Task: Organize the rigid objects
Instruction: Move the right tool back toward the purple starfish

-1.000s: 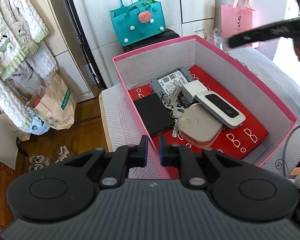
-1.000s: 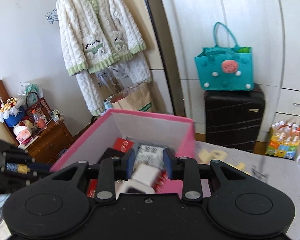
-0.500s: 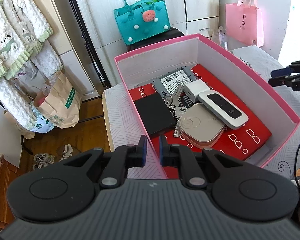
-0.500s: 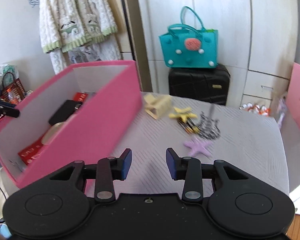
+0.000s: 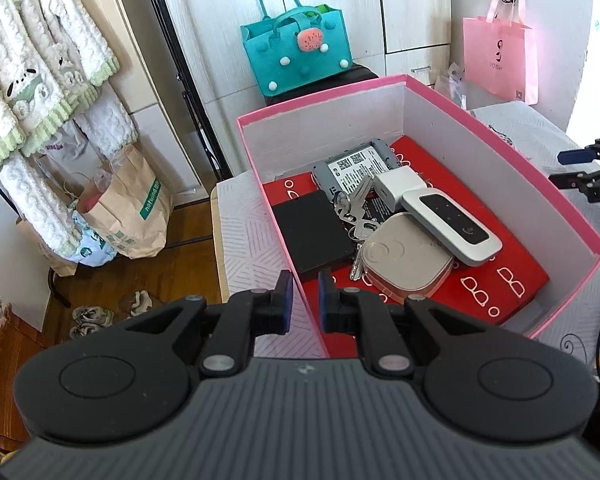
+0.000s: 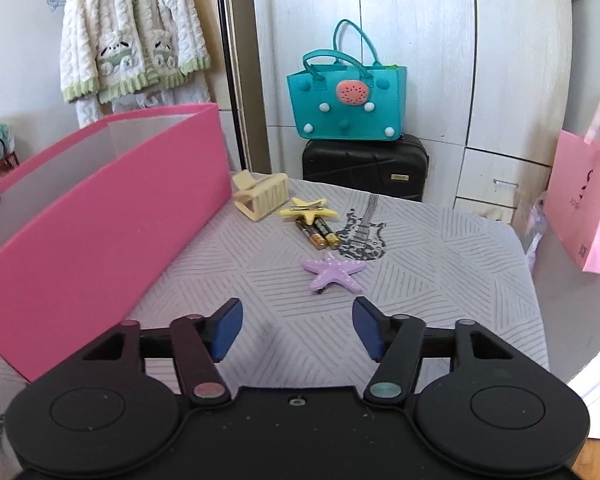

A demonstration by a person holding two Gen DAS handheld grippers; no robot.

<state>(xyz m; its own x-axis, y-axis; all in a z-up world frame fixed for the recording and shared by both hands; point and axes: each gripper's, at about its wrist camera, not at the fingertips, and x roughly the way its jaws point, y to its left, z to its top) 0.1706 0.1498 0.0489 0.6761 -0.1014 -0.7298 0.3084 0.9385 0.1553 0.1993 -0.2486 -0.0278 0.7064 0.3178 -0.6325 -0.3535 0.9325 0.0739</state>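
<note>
Right tongs [image 6: 298, 330] have just been spreading apart, nothing between them, left tongs [image 5: 304, 300] pinched together on the pink box [image 5: 452, 104] wall, so the flat purple starfish clip [image 6: 332, 274] just ahead could easily skid off across the table [image 6: 440, 280].

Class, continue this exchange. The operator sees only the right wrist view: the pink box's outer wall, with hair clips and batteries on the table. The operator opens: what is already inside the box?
Observer: A white charger, keys, a black slab and a beige case lie in the pink box.
Operator: Is there room left?
Observer: Yes, the red lining is bare at the near right corner.
Operator: Is anything holding the box?
Observer: The left gripper is shut on the near end of its left wall.
</note>
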